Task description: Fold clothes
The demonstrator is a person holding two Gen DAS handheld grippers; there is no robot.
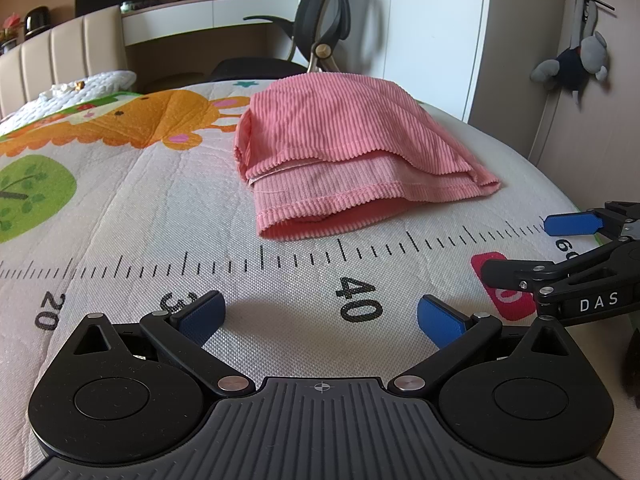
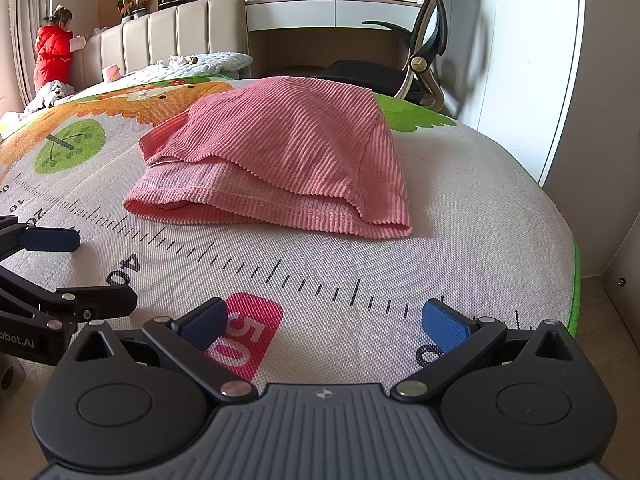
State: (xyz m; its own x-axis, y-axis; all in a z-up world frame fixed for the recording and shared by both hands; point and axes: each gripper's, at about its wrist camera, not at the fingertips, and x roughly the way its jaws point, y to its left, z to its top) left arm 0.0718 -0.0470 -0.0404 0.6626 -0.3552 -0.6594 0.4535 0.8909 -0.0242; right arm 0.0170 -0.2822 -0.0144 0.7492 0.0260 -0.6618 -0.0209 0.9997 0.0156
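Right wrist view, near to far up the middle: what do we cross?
Right gripper, fingers open → pink "50" patch → printed ruler ticks → folded pink garment → desk.

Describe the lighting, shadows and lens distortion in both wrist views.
Left wrist view: soft daylight, faint shadow under the open left gripper, ruler marks on the mat bowed by fisheye. Right wrist view: sharp focus on the pink garment, wardrobe edges curved, corners vignetted.

Pink ribbed garment (image 1: 344, 152) on a white mat (image 1: 160, 216) printed with orange, green and black ruler marks.
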